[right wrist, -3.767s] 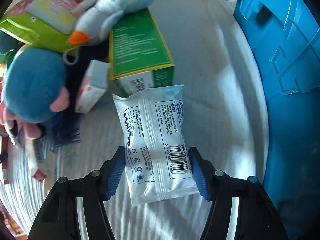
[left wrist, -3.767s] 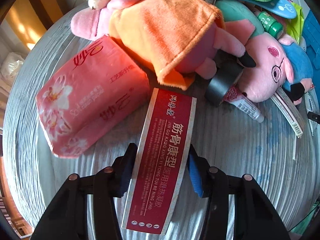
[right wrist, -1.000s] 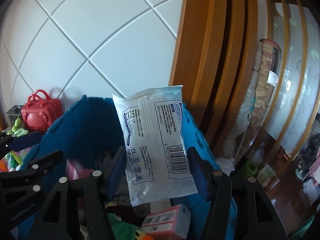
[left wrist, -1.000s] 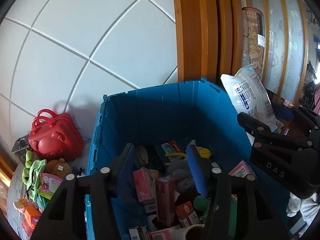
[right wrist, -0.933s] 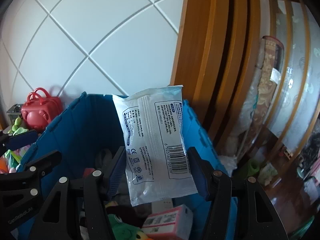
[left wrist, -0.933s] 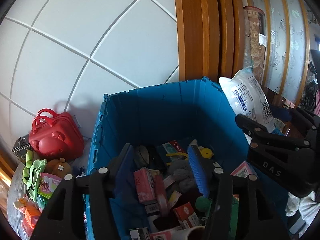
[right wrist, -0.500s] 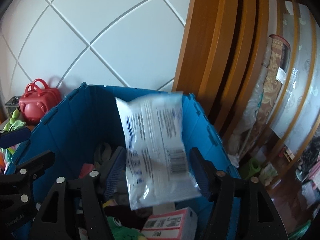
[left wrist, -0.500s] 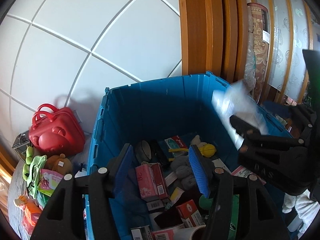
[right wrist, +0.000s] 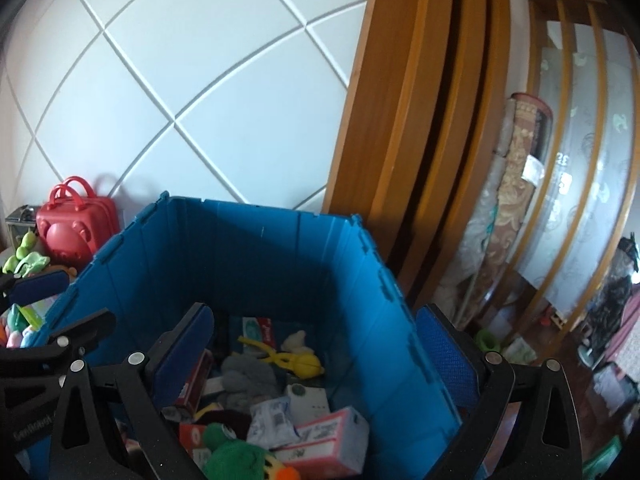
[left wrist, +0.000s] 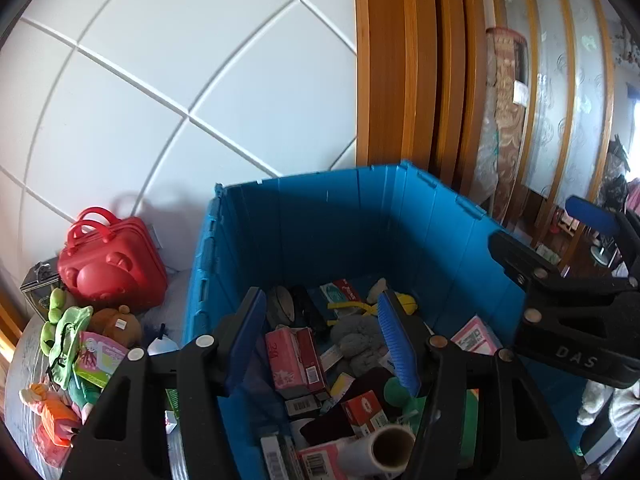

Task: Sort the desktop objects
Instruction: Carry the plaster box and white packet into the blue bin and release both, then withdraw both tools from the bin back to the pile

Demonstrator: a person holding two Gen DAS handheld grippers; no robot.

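Note:
A deep blue bin (left wrist: 340, 232) (right wrist: 240, 248) stands in front of me, filled with small boxes, plush toys and a yellow clip. My right gripper (right wrist: 316, 356) hovers over it; its jaws are opening wide and nothing is between them. A white sealed packet (right wrist: 272, 420) lies on the pile inside the bin, below the right fingers. My left gripper (left wrist: 320, 340) hangs above the bin's left half, open about halfway and empty. The right gripper's black frame (left wrist: 560, 300) shows at the right edge of the left wrist view.
A red bear-faced case (left wrist: 108, 268) (right wrist: 72, 220) stands left of the bin against the white tiled wall. Plush toys and packets (left wrist: 68, 340) crowd the table at far left. A wooden door frame (left wrist: 400, 80) rises behind the bin.
The white packet slipped out of the right gripper and dropped into the bin as the jaws spread wide. The left gripper stayed empty above the bin, drifting slightly.

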